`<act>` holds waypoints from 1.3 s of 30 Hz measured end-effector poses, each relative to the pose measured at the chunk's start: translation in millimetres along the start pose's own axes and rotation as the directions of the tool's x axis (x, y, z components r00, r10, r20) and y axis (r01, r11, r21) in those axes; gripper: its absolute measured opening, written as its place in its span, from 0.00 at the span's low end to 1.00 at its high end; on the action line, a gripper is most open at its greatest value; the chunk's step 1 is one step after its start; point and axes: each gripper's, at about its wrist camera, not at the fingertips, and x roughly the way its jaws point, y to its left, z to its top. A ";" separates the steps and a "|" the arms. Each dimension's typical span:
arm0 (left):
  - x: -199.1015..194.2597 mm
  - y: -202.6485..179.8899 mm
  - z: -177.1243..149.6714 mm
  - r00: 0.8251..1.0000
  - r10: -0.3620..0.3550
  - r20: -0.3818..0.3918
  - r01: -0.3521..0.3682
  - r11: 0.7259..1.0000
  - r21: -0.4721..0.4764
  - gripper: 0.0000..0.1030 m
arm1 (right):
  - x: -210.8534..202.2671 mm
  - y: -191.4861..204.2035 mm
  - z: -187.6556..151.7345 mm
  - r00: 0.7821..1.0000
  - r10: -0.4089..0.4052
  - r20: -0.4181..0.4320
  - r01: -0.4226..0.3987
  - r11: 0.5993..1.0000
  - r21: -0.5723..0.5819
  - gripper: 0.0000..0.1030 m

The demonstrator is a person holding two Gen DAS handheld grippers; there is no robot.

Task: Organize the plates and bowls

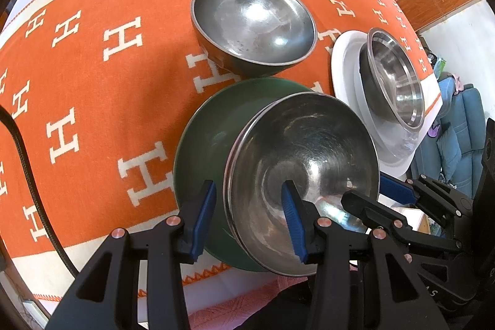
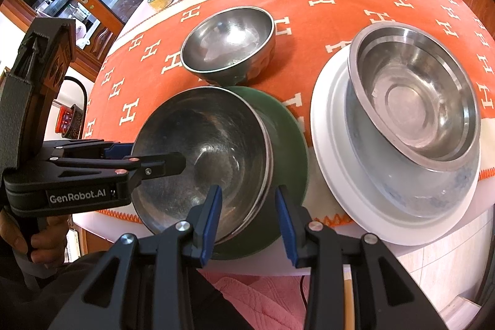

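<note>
Steel bowls [image 1: 304, 175] stacked on a green plate [image 1: 204, 141] sit at the near edge of the orange cloth [image 1: 92, 67], the plate jutting slightly past the table's edge. Both grippers straddle the stack's rim from opposite sides. On the left gripper [image 1: 249, 217], one blue pad [image 1: 202, 221] stands outside the wall over the green plate and the other inside the bowl; the jaws are narrow, but whether the pads press the rim I cannot tell. The right gripper [image 2: 249, 218] likewise has one finger inside and one outside the rim, narrow, and its contact is unclear too. A hand [image 2: 27, 240] grasps the left gripper's handle. Another steel bowl [image 1: 253, 23] stands further back toward the cloth's middle, apart from the plate. A white plate [image 2: 393, 206] at the cloth's right edge carries a flat-bottomed steel bowl [image 2: 414, 95], its near rim overhanging the table.
</note>
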 end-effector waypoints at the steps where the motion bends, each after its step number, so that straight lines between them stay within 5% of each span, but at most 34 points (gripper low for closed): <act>1: 0.5 -0.8 -0.8 1.000 0.001 0.000 -0.001 1.000 0.001 0.41 | 0.2 -0.9 0.3 1.000 0.001 0.000 -0.001 1.000 0.001 0.35; 39: -1.9 -5.3 -4.0 0.999 0.017 0.028 -0.016 1.000 -0.021 0.41 | -7.6 -3.5 -3.2 1.000 -0.025 0.016 0.025 1.000 -0.010 0.35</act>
